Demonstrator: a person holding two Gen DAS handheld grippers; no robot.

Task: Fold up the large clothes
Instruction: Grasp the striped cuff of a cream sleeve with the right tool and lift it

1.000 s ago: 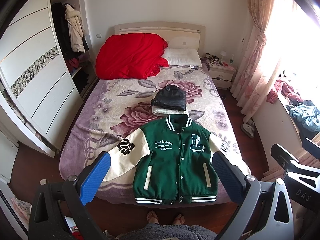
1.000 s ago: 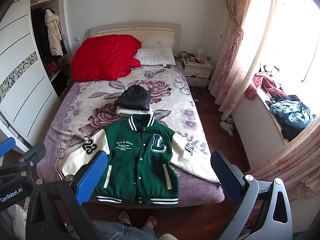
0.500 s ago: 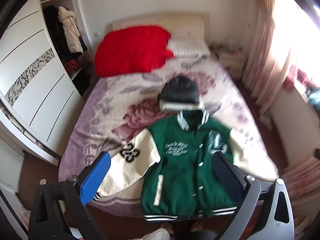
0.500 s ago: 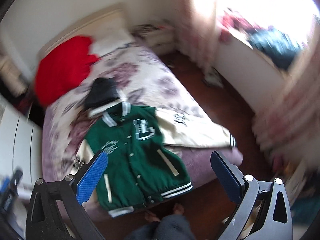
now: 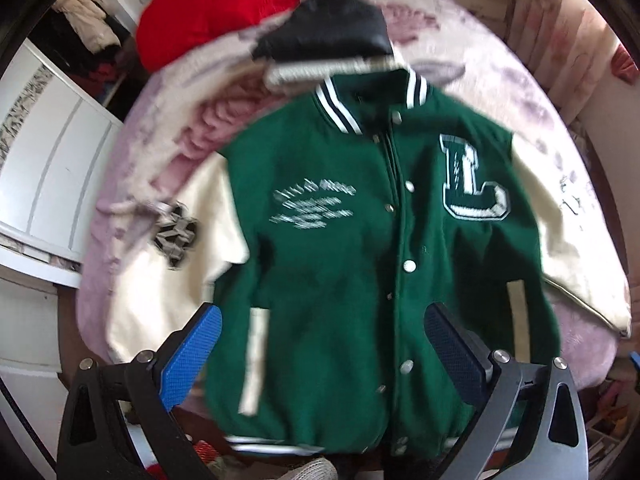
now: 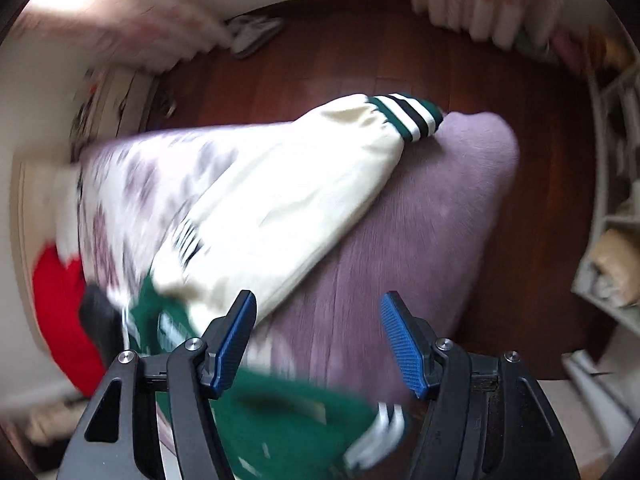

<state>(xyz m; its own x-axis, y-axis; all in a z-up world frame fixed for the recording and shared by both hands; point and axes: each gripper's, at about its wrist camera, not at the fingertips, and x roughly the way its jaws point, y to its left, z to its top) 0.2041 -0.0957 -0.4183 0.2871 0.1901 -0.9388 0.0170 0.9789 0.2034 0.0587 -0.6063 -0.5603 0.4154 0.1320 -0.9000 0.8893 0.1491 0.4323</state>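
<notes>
A green varsity jacket (image 5: 352,248) with cream sleeves lies front up on the bed, buttoned, its sleeves spread out. My left gripper (image 5: 320,352) hangs open over the jacket's lower front, nothing pressed between its blue pads. In the right wrist view, one cream sleeve (image 6: 280,200) runs to a striped green cuff (image 6: 408,116) near the bed's corner. My right gripper (image 6: 316,336) hovers above the purple blanket (image 6: 420,240) beside that sleeve; its jaws are closing with nothing between them.
A folded black garment on a pale one (image 5: 328,36) lies just beyond the jacket's collar. A red duvet (image 5: 224,4) is heaped at the head of the bed. White wardrobe doors (image 5: 52,152) stand left. Wooden floor (image 6: 360,52), shoes (image 6: 252,32) and shelves (image 6: 616,208) surround the bed corner.
Both grippers dropped from a high view of the room to close over the bed. The right one rolled and swung toward the jacket's sleeve at the bed corner, and its jaws narrowed.
</notes>
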